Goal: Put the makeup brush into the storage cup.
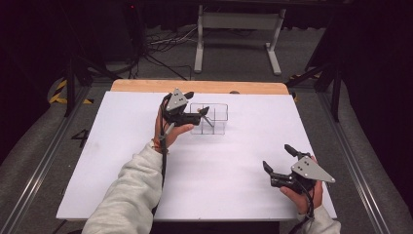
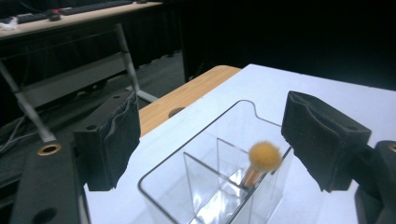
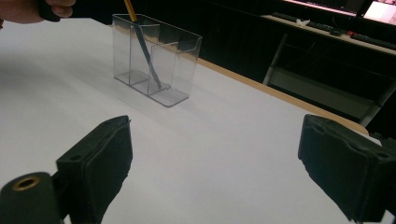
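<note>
A clear plastic organizer (image 1: pixel 216 121) with several compartments stands at the back middle of the white table. A brush with a round tan head (image 2: pixel 264 156) leans in one compartment, head up. Its thin handle (image 3: pixel 144 49) slants down to the organizer's floor. My left gripper (image 1: pixel 197 102) hovers just above the organizer's left end, jaws open. The brush head sits below and between its pads (image 2: pixel 112 140) without touching them. My right gripper (image 1: pixel 277 157) rests low at the near right of the table, open and holding nothing, pointing toward the organizer (image 3: pixel 159 51).
A white sheet (image 1: pixel 146 161) covers the table, with a wooden strip (image 1: pixel 195 87) along its far edge. Beyond the table stand a white metal frame (image 1: pixel 238 24) and cables on the floor. The hand (image 3: pixel 28 9) holding the left gripper shows at the top left of the right gripper view.
</note>
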Available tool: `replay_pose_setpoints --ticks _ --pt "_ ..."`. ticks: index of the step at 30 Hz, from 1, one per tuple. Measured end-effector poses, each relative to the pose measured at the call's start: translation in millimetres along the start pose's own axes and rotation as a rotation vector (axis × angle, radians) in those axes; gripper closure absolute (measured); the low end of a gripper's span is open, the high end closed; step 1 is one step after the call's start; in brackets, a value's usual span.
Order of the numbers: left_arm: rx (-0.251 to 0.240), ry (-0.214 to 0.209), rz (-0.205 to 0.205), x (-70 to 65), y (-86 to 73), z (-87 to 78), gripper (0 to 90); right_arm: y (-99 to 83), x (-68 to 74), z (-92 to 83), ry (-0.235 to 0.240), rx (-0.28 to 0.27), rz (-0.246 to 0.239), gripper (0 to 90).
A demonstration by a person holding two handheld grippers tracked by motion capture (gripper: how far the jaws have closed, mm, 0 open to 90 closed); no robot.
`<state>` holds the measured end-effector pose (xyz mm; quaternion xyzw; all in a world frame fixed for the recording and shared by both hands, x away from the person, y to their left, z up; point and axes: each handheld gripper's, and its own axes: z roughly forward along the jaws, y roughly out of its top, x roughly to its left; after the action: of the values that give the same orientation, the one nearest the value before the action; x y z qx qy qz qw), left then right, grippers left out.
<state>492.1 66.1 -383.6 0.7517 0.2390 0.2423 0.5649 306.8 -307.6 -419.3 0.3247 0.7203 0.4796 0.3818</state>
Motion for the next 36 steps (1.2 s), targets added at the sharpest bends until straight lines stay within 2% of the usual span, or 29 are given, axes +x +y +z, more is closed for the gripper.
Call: replay_pose_setpoints --ticks 3,10,15,17,25,26,34,36 --pt "0.01 0.014 0.025 -1.0 -0.5 -4.0 14.1 -0.1 -0.1 -0.3 -0.002 0.0 -0.001 10.5" --pt "0.005 0.034 0.018 2.8 -2.9 -16.1 6.4 -0.1 0.3 0.0 0.0 0.002 -0.003 10.5" --pt "0.016 0.037 0.053 4.0 -5.9 -22.3 3.1 -0.1 0.6 0.2 -0.001 0.004 -0.004 10.5" --pt "0.021 0.031 0.073 4.1 -7.3 -24.3 2.5 0.0 0.8 0.5 -0.001 0.004 -0.006 10.5" --pt "0.016 0.009 0.079 4.0 -8.6 -32.7 1.7 -0.2 0.7 0.1 -0.002 0.005 -0.005 10.5" --pt "0.014 0.014 0.095 2.7 -7.4 -35.4 1.8 -0.2 0.7 0.0 -0.002 0.004 -0.005 10.5" --pt "0.013 0.018 0.121 0.8 -4.0 -46.5 2.6 0.2 1.4 0.2 0.0 0.005 -0.01 10.5" --pt "0.023 0.016 0.141 -0.1 -5.1 -49.0 2.6 0.3 1.6 0.3 0.001 0.005 -0.009 10.5"
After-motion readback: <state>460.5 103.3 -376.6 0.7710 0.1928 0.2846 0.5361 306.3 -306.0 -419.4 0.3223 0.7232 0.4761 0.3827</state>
